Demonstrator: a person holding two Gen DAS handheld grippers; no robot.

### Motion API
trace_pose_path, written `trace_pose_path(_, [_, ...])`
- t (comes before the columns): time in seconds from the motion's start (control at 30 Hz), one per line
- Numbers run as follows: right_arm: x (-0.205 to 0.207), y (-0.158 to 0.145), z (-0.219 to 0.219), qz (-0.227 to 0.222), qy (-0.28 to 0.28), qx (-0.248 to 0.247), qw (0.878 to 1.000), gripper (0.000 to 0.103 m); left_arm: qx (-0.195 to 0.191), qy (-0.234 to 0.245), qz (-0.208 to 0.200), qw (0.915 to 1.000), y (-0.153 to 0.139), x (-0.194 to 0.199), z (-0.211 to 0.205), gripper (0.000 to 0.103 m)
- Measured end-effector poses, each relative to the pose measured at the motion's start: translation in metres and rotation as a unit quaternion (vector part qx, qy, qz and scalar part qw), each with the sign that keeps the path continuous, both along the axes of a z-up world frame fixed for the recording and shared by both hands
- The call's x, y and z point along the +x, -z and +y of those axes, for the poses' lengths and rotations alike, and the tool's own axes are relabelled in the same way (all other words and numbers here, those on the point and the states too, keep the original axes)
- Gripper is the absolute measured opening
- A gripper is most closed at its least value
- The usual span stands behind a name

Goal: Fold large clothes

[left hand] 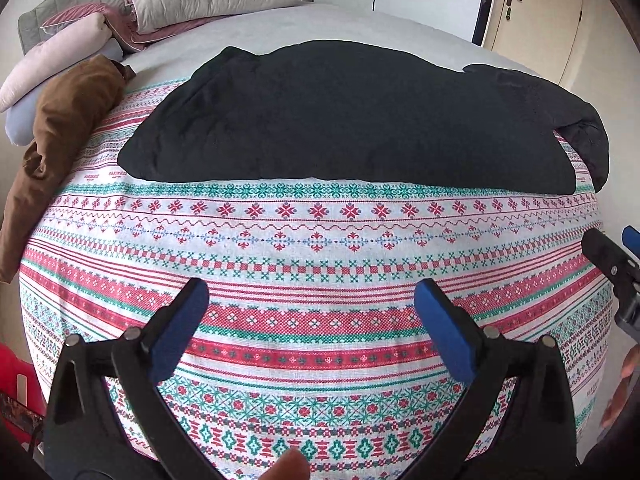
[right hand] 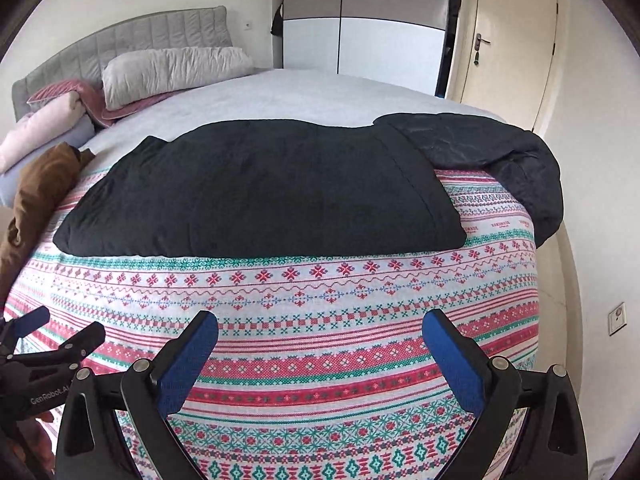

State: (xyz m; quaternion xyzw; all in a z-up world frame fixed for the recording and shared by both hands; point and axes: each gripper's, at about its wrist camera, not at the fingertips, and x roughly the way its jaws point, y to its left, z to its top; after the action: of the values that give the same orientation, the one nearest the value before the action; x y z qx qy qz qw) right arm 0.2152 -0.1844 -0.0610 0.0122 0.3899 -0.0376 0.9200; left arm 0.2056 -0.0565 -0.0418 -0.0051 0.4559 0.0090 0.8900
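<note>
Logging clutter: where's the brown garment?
The brown garment lies at the bed's left edge in both views, between the pillows and the black garment.

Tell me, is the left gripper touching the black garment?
Apart. In the left wrist view, the open left gripper hangs over the patterned bedspread, with several pattern bands between it and the black garment.

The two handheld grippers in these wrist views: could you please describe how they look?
Both the left gripper and the right gripper are built alike: black angular plastic frames with round silver pivot bolts, and flat fingers faced with blue textured pads. The right wrist view shows white "GenRobot" lettering on the left gripper's body. No cables or sleeves are visible.
</note>
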Motion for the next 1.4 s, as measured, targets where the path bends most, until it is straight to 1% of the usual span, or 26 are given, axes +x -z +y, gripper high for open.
trace_pose_path(0.07, [0.000,0.002,0.004,-0.001,0.001,-0.006,1.000,0.103,-0.001,-0.004,0.000,1.0000,-0.001,0.000,0.002,0.102])
trace_pose_path(0.2, [0.001,0.003,0.005,0.000,0.008,0.005,1.000,0.103,-0.009,-0.012,-0.007,0.9999,-0.009,-0.002,0.009,0.102])
trace_pose_path(0.53, [0.002,0.007,0.007,0.008,0.013,0.008,1.000,0.103,-0.013,-0.006,-0.014,0.9998,-0.017,-0.007,0.009,0.102])
trace_pose_path(0.87, [0.004,0.011,0.010,0.016,0.011,0.005,1.000,0.103,-0.014,-0.007,-0.012,0.9998,-0.017,-0.006,0.012,0.102])
trace_pose_path(1.4, [0.004,0.011,0.010,0.016,0.011,0.008,1.000,0.103,-0.010,-0.006,-0.013,0.9999,-0.016,-0.006,0.015,0.102])
